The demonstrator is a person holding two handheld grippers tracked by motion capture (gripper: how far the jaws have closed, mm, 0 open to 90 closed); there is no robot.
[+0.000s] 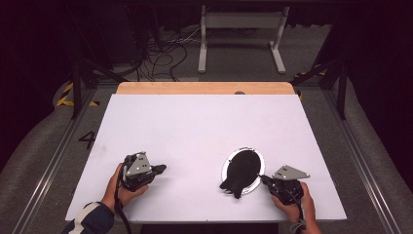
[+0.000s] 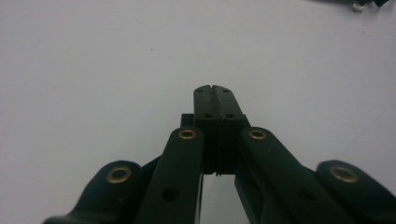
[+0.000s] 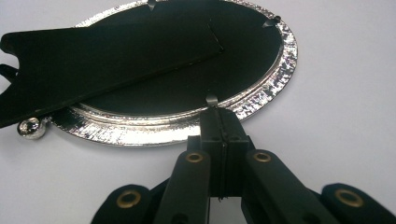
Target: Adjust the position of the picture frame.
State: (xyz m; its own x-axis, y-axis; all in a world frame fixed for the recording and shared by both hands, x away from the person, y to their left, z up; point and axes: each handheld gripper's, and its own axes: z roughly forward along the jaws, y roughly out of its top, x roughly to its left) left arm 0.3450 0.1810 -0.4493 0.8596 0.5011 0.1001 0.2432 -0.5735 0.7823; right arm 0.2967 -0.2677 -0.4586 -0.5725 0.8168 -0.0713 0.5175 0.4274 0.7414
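Note:
An oval silver picture frame [image 1: 225, 165] lies face down on the white table [image 1: 195, 126], at the front right. Its black backing [image 3: 187, 88] faces up and a black easel stand [image 3: 107, 51] lies across it, sticking out past the rim. My right gripper [image 3: 219, 112] is shut, its tips against the silver rim [image 3: 275, 88] just below a small metal tab [image 3: 211, 99]; whether the tab is pinched I cannot tell. It lies at the frame's near right side [image 1: 263, 179]. My left gripper [image 2: 214, 88] is shut with nothing in it, resting at the front left [image 1: 160, 169], well apart from the frame.
A small silver ball foot [image 3: 30, 128] sits at the frame's edge under the stand. A wooden strip [image 1: 204, 87] runs along the table's far edge. Beyond it, a white metal stand [image 1: 242, 29] and loose cables [image 1: 160, 53] are on the floor.

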